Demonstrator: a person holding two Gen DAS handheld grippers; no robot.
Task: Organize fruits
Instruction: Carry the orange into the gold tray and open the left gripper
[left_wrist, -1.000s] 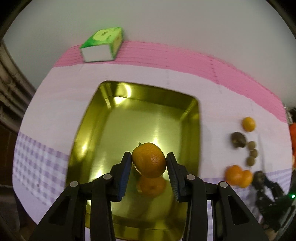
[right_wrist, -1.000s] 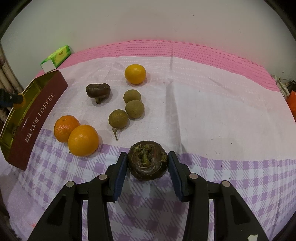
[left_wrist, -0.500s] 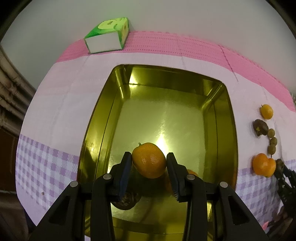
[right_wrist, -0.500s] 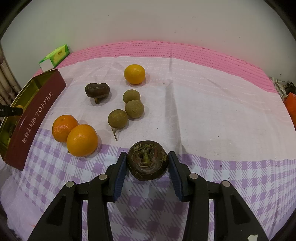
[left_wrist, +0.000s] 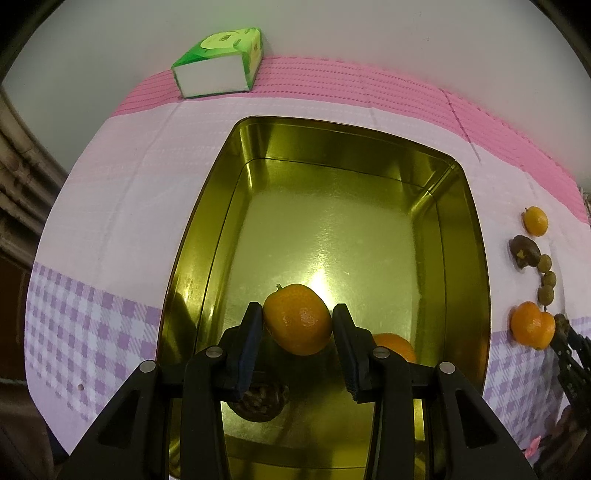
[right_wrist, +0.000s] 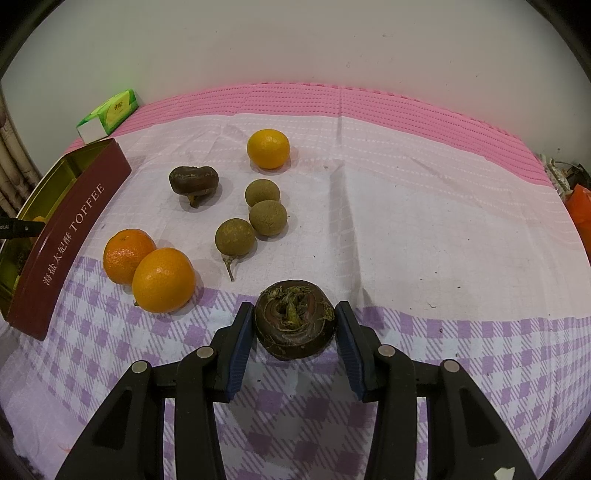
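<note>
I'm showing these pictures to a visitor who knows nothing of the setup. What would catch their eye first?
Most striking is the bright orange mandarin pinched between the left gripper's fingers, above the shiny gold tin. Next, the dark brown water chestnut clamped in the right gripper above the purple-checked cloth, with loose oranges and small brown fruits behind.

My gold-lined tin (left_wrist: 207, 236) has a maroon wall. Tablecloth (right_wrist: 424, 229): pink band, white field, purple check. Mandarins (right_wrist: 163, 279) orange, water chestnut (right_wrist: 294, 319) dark brown.
</note>
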